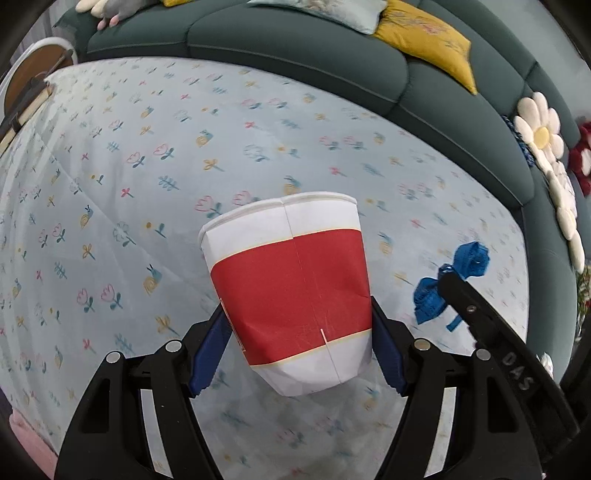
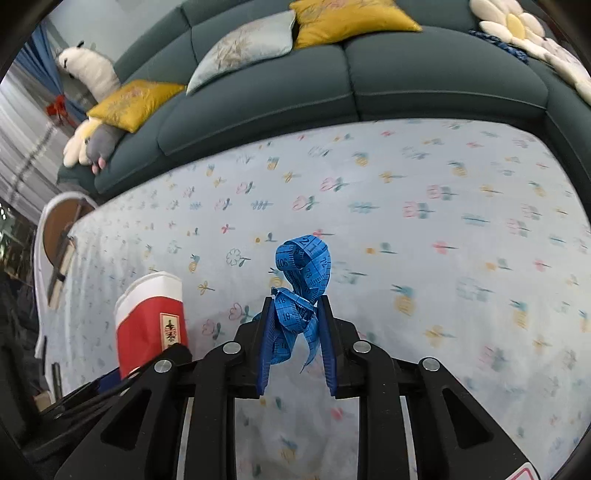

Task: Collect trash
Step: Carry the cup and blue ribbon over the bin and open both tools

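Observation:
My left gripper (image 1: 299, 339) is shut on a squashed red and white paper cup (image 1: 291, 291) and holds it above the flowered cloth (image 1: 184, 155). The cup also shows in the right wrist view (image 2: 147, 321) at the lower left. My right gripper (image 2: 295, 314) is shut on a bunched blue measuring tape (image 2: 301, 280), held above the cloth. In the left wrist view the tape (image 1: 454, 280) and the right gripper's finger (image 1: 480, 314) are to the right of the cup.
A dark green sofa (image 2: 332, 81) runs behind the cloth, with yellow cushions (image 2: 343, 18), a pale cushion (image 2: 243, 44) and plush toys (image 2: 88, 74). A flower-shaped cushion (image 1: 546, 147) lies at the right. A round wooden table (image 1: 33, 77) stands at the left.

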Demonstrator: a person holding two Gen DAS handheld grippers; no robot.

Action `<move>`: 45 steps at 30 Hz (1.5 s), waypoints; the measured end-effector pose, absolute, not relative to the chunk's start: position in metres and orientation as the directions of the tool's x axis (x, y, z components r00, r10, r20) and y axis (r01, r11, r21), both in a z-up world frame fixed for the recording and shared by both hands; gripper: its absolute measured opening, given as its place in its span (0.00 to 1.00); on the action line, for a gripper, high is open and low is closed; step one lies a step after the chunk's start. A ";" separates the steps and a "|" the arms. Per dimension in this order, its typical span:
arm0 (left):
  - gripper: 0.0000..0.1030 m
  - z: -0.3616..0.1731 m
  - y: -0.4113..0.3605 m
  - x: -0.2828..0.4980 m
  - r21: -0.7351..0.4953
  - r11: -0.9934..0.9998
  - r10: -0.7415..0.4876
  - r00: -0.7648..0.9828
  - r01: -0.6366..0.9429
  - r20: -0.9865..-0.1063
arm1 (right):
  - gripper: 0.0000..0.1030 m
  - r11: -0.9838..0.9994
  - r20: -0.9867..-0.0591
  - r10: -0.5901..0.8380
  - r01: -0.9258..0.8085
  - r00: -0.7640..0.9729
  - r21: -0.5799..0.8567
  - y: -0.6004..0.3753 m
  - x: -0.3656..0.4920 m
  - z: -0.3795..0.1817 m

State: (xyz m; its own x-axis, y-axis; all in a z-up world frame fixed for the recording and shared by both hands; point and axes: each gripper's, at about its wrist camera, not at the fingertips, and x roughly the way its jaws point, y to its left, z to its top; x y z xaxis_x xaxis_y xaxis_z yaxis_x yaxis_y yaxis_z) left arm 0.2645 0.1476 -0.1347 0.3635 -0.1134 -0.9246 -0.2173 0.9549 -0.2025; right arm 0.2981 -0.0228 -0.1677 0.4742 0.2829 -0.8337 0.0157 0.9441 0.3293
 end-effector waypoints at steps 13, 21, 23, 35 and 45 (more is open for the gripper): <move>0.65 -0.069 0.025 0.220 -0.202 0.979 -0.191 0.423 0.020 -0.885 | 0.21 0.918 -0.747 0.207 0.139 0.632 0.372 -0.144 0.221 -0.087; 0.65 -0.030 -0.058 0.192 -0.187 0.966 -0.250 0.458 0.178 -0.853 | 0.21 0.887 -0.686 0.121 0.231 0.718 0.399 -0.232 0.166 -0.045; 0.65 -0.023 -0.079 0.183 -0.181 0.960 -0.263 0.462 0.215 -0.847 | 0.21 0.877 -0.674 0.098 0.256 0.733 0.406 -0.253 0.150 -0.037; 0.65 -0.006 -0.169 0.134 -0.139 0.910 -0.322 0.453 0.391 -0.831 | 0.21 0.829 -0.638 -0.006 0.361 0.770 0.428 -0.336 0.069 -0.023; 0.65 -0.015 -0.225 0.104 -0.103 0.861 -0.342 0.419 0.498 -0.841 | 0.21 0.786 -0.652 -0.052 0.433 0.757 0.441 -0.381 0.024 -0.042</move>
State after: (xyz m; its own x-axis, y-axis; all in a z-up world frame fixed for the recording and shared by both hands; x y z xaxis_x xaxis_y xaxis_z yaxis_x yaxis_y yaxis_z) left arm 0.1041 -0.2250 -0.0147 0.4187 -0.3422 -0.8412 0.4977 0.8613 -0.1026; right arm 0.0244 -0.3815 -0.0415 0.7569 -0.0517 -0.6515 0.4333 0.7860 0.4410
